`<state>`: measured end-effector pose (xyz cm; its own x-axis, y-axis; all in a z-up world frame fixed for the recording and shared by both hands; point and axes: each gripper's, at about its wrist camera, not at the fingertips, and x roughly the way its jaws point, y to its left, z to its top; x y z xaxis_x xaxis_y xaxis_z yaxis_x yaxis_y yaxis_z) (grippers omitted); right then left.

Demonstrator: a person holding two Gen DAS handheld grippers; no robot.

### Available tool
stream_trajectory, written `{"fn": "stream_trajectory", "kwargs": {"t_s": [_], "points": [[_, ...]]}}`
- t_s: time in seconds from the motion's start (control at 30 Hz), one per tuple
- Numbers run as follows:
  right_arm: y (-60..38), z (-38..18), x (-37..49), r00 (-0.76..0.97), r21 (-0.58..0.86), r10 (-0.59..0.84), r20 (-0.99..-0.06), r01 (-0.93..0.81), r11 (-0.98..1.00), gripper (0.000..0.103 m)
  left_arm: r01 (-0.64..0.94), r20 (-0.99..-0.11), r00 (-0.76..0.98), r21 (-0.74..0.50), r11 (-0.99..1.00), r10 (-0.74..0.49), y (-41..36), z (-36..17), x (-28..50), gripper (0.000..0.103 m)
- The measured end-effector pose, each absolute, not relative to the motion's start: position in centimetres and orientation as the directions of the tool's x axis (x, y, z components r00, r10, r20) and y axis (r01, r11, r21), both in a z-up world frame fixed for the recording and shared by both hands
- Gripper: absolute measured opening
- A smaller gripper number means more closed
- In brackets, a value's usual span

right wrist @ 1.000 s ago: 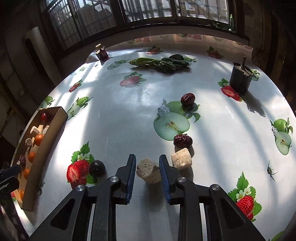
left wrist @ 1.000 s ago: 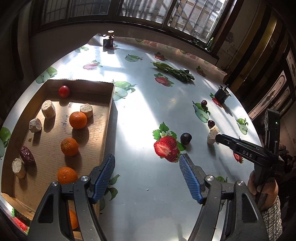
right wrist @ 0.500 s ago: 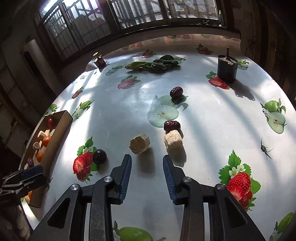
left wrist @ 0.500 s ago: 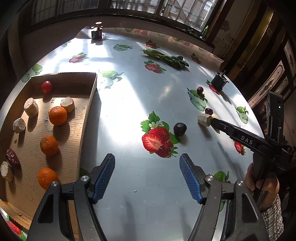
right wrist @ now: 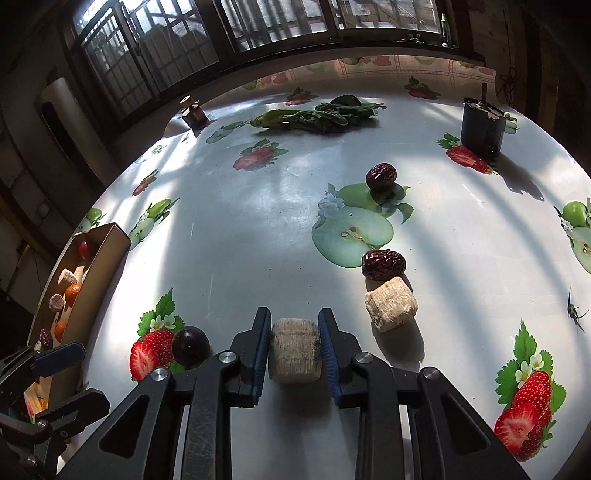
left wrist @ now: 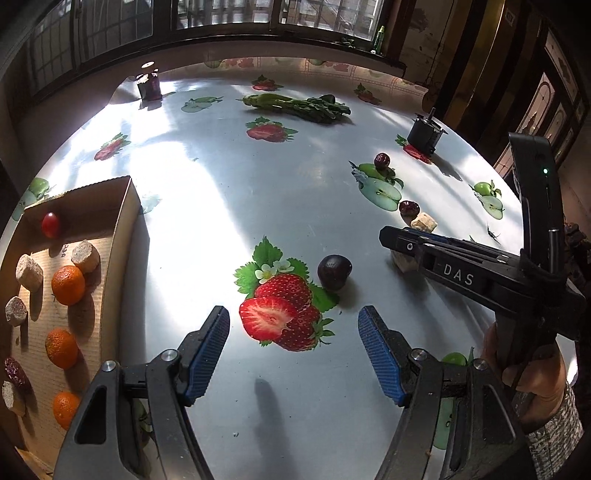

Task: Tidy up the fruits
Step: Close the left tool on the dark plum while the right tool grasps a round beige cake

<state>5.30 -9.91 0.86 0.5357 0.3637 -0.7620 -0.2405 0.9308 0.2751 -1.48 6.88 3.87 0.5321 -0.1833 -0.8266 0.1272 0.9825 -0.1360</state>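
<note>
Dark plum [right wrist: 190, 346] lies beside the gripped cake [right wrist: 294, 350].

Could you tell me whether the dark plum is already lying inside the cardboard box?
No, the dark plum lies on the tablecloth beside the printed strawberry, well apart from the cardboard box, which holds the oranges and the other pieces.

Windows [right wrist: 258, 26]: barred panes in dark frames along the far wall.
Light: sun falls in pale bands across the tabletop [left wrist: 229, 177].
Tabletop cover: glossy, printed with strawberries and apples.
Right side: dark wooden panelling [left wrist: 480, 74].
Sill: green bottle [left wrist: 379, 37].
</note>
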Motion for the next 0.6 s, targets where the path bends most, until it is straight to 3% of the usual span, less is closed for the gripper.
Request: {"fn": "stream_trajectory", "kwargs": {"t_s": [0.33, 0.4, 0.47, 0.6], "points": [[-13.2, 3.0, 4.9, 0.603, 0.360, 0.406, -0.687, -0.204, 0.910, 0.028, 0.216, -0.814, 0.532, -0.136, 0.967, -0.233, 3.0, 1.8, 2.2, 0.062], [-13.6, 2.8, 5.2, 0.598, 0.370, 0.408, -0.689, -0.194, 0.909, 0.028, 0.221, -0.824, 0.516, -0.133, 0.966, -0.232, 2.6, 1.2, 2.5, 0.040], [-13.8, 2.7, 5.3, 0.596, 0.376, 0.410, -0.690, -0.189, 0.907, 0.028, 0.211, -0.816, 0.545, -0.090, 0.973, -0.193, 2.5, 1.0, 2.3, 0.026], [-13.9, 2.7, 5.4, 0.597, 0.371, 0.407, -0.691, -0.190, 0.909, 0.028, 0.174, -0.809, 0.546, -0.147, 0.974, -0.219, 3.7, 1.1, 2.3, 0.023]]}}
